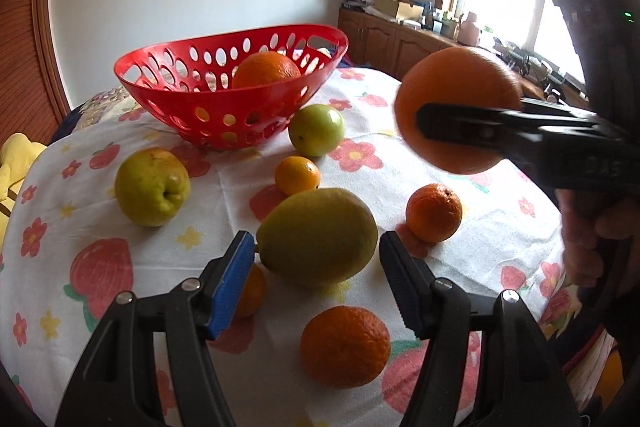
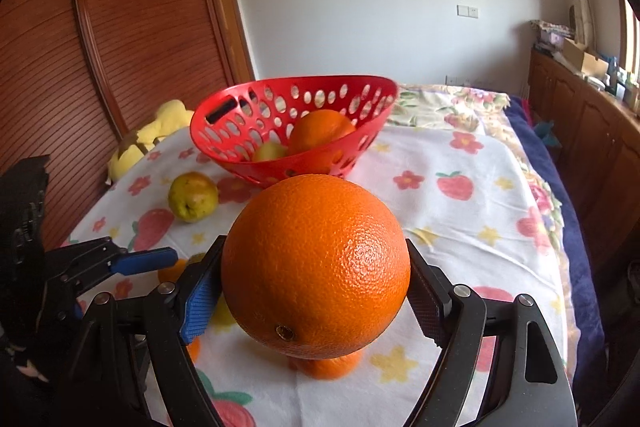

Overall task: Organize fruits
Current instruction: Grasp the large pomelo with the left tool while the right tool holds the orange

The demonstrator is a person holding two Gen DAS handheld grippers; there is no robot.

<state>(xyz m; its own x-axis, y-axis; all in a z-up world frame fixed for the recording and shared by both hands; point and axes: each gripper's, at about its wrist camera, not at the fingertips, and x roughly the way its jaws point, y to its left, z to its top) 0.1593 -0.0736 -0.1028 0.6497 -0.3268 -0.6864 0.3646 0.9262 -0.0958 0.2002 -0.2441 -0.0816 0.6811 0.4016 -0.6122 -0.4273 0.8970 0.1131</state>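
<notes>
From my remote seat I can find almost nothing legible. The only marking sits on the black body of the right gripper, seen in the left wrist view near the right edge: a few pale embossed characters that run upside down and blurred, so I cannot make them out with any confidence. The cloth on the table carries only printed strawberries, flowers and stars, no words. The boxes and clutter on the wooden cabinet by the window are too small and washed out for me to read.
</notes>
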